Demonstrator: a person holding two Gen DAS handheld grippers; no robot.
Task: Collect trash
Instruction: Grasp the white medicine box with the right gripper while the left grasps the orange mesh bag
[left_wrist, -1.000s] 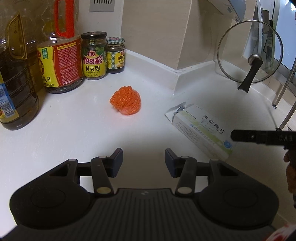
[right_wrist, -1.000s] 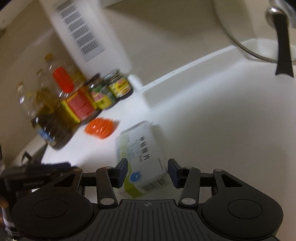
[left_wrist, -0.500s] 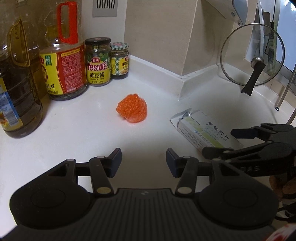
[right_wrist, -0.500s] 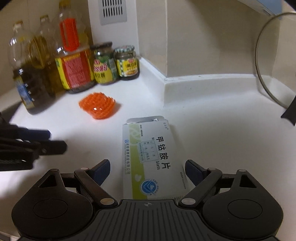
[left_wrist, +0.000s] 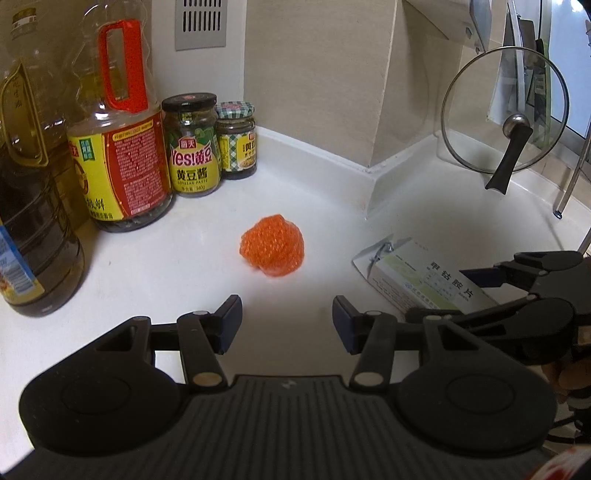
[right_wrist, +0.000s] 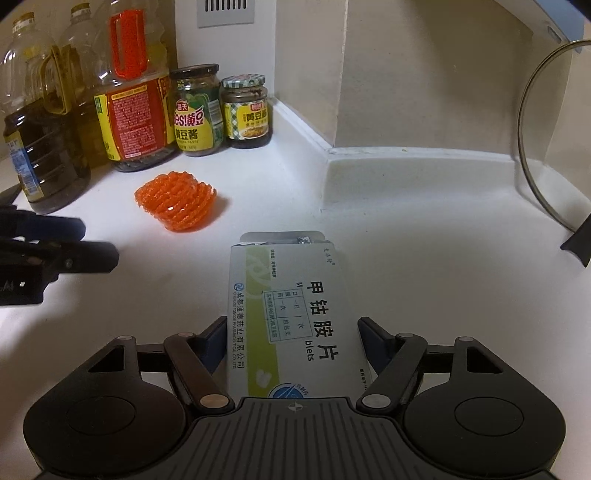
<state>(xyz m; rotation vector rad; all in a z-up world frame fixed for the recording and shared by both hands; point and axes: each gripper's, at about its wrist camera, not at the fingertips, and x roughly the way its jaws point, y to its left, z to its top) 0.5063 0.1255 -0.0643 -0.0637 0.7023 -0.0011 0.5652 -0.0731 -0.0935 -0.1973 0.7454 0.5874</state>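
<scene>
left gripper (left_wrist: 287, 317): black, ribbed body | blue-padded jaws | brass pivot pins | right gripper (right_wrist: 291, 343): same

Glossy white counter (left_wrist: 155, 266), matt cardboard box (right_wrist: 291, 306), orange plastic mesh (left_wrist: 273, 251).

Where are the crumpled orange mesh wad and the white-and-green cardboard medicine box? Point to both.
crumpled orange mesh wad (left_wrist: 272, 246), left wrist view, middle of the wad.
white-and-green cardboard medicine box (right_wrist: 291, 306), right wrist view, printed top face.
</scene>
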